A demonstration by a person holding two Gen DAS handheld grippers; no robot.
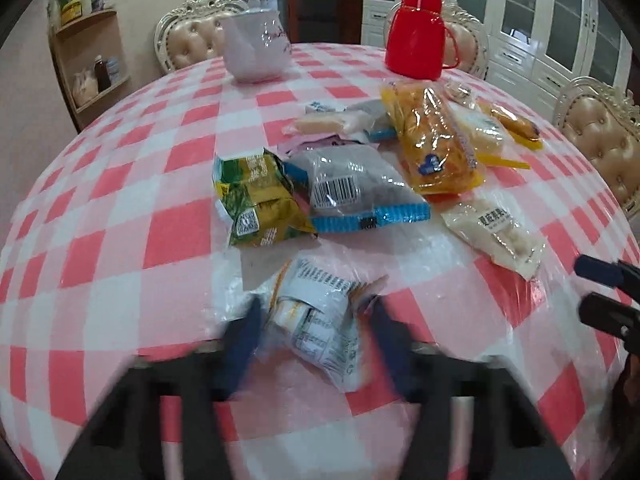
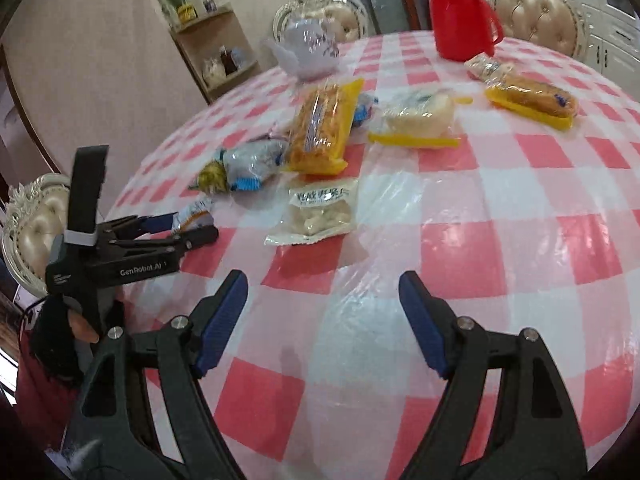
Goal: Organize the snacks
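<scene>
Left wrist view: the left gripper straddles a small white printed snack packet near the tabletop's near edge, jaws apparently closing on it through blur; the right gripper hangs wide open, empty.

The left gripper is black with blue pads, a white band and "GenRobot.AI" lettering. The hand wears a black fingerless glove above a dark red sleeve. The right gripper has silver screws.
</scene>
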